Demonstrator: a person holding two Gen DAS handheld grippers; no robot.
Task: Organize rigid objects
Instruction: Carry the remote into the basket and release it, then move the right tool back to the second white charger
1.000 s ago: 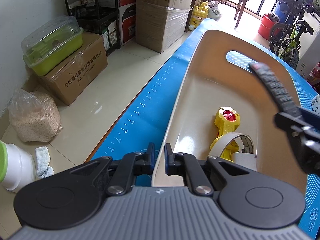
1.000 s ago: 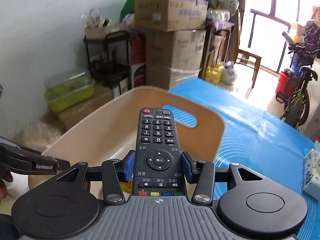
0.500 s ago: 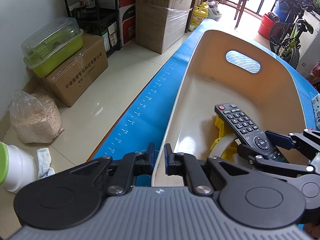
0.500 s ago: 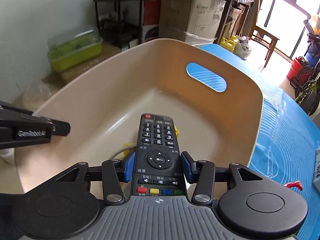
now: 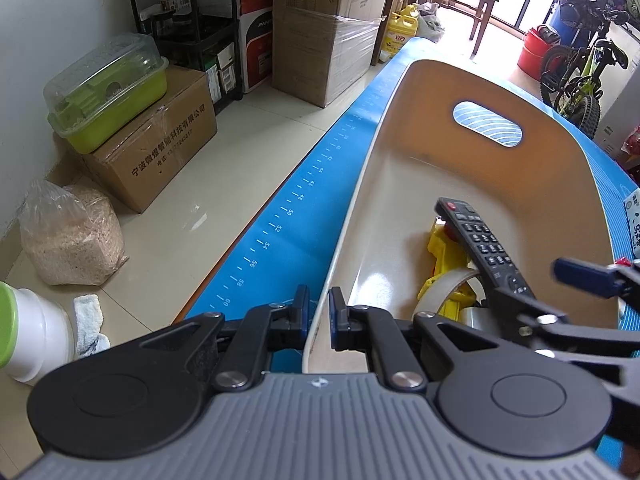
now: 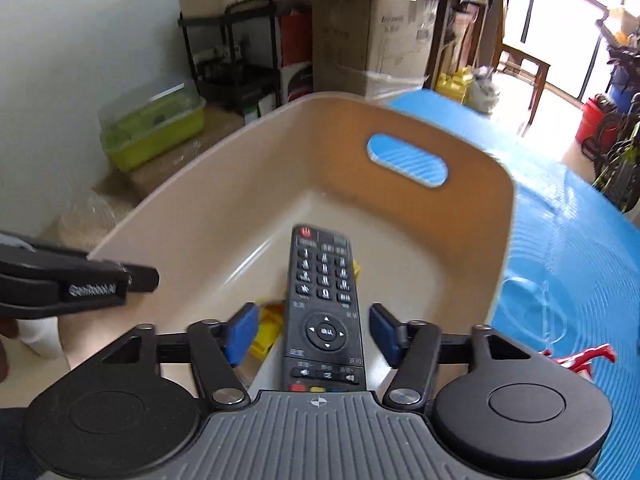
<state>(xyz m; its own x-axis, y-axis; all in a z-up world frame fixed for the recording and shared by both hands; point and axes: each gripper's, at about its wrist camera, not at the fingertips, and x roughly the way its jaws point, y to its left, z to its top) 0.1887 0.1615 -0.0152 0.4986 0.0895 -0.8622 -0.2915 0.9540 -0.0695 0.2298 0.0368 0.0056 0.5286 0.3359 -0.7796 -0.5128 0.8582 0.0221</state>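
Note:
A beige tub [image 5: 400, 128] with a handle slot stands on the blue mat [image 5: 288, 216]. My left gripper [image 5: 318, 312] is shut on the tub's near rim. A black remote [image 6: 322, 304] lies inside the tub, resting on a yellow toy [image 5: 442, 252] and a tape roll [image 5: 448, 288]. My right gripper [image 6: 312, 334] is open, its blue pads apart on both sides of the remote and not touching it. The remote [image 5: 480, 244] and the right gripper [image 5: 536, 292] also show in the left wrist view. The left gripper [image 6: 132, 280] shows on the tub's left rim [image 6: 168, 200] in the right wrist view.
A red-and-white object [image 6: 580, 360] lies on the mat right of the tub, and a packet [image 5: 632, 220] at the mat's right edge. On the floor left stand cardboard boxes [image 5: 160, 140], a green bin [image 5: 108, 92], a sack [image 5: 68, 240] and a white jar [image 5: 24, 336].
My right gripper lowered the remote into the tub, opened and let it go; the remote now rests on the yellow toy and tape roll. My left gripper kept its hold on the rim.

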